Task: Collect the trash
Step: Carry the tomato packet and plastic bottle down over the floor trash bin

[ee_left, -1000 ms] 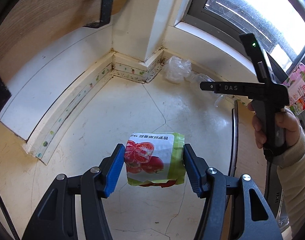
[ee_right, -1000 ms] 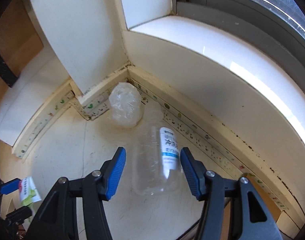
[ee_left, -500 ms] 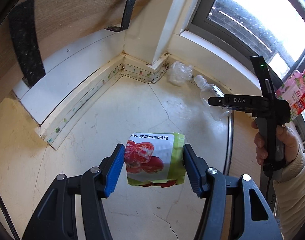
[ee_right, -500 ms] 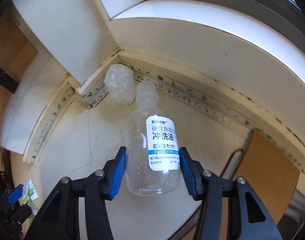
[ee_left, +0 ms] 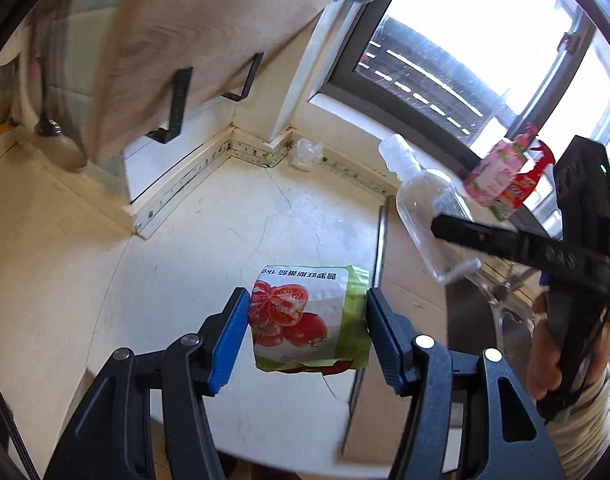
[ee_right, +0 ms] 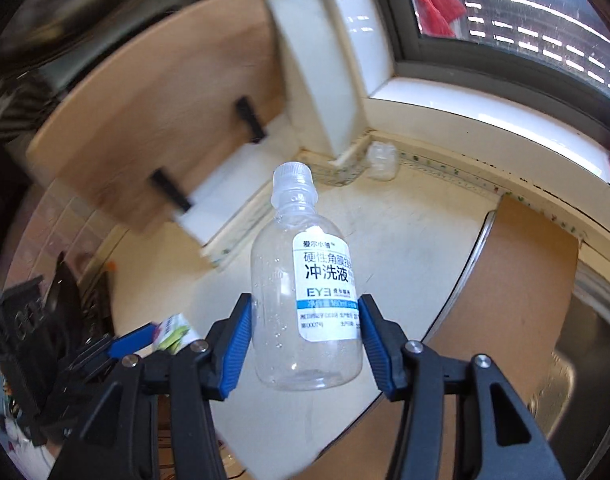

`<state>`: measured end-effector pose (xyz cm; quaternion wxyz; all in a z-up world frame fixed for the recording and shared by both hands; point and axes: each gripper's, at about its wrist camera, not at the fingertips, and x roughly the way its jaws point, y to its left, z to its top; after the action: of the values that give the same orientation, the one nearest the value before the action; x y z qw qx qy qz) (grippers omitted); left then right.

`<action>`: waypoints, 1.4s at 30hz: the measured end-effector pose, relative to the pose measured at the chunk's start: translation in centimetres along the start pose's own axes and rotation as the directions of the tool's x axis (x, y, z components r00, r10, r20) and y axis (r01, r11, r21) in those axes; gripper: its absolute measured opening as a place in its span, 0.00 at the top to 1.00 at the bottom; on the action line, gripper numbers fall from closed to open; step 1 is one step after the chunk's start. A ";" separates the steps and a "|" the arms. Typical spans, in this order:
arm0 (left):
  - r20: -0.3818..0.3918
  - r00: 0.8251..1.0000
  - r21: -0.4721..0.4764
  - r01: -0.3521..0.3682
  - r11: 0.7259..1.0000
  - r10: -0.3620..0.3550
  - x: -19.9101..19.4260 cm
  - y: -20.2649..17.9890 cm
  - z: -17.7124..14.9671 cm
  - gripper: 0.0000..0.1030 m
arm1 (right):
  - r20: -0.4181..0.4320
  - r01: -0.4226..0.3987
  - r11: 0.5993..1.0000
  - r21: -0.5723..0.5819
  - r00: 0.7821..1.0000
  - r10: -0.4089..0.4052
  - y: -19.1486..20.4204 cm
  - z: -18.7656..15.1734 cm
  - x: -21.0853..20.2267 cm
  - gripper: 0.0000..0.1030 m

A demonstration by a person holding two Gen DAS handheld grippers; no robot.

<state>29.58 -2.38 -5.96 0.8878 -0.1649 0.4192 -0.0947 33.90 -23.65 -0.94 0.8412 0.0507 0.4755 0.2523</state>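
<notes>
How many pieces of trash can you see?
3. The tomato packet is in the left gripper, the clear bottle is in the right gripper, and a crumpled plastic bag lies in the counter's corner. More may be hidden.

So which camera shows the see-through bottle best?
The right wrist view: the clear bottle fills the middle, held between the right gripper's blue fingers, label readable. The left wrist view shows it smaller, off to the side, partly hidden by that gripper.
</notes>
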 end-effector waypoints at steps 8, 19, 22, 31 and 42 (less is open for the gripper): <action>-0.007 0.996 -0.004 0.085 0.996 -0.085 -7.1 2.7 -7.6 0.44 | -0.001 -0.030 0.999 -0.014 1.000 0.030 9.8 -11.4 -4.4 0.49; -0.184 0.983 -0.084 -0.029 0.996 0.013 -5.0 8.0 -21.6 0.44 | -0.271 -0.058 0.998 -0.040 0.962 0.045 12.4 -25.0 3.8 0.49; -0.267 0.962 -0.148 -0.103 0.984 0.060 -1.7 10.6 -25.6 0.44 | -0.393 -0.064 0.998 -0.009 0.918 0.055 11.0 -28.9 9.3 0.49; -0.485 0.855 -0.217 -0.323 0.921 0.185 11.0 20.5 -37.8 0.44 | -0.586 0.002 0.997 0.075 0.809 0.043 6.5 -39.4 27.4 0.48; -0.570 0.790 -0.154 -0.372 0.916 0.225 21.4 27.6 -42.6 0.29 | -0.628 0.059 0.997 0.044 0.778 -0.018 3.4 -44.8 39.1 0.45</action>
<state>10.83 7.53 -56.79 0.7073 -0.1763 0.6819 0.0606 12.04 -9.15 -54.42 0.6385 -0.0200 0.7364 0.2227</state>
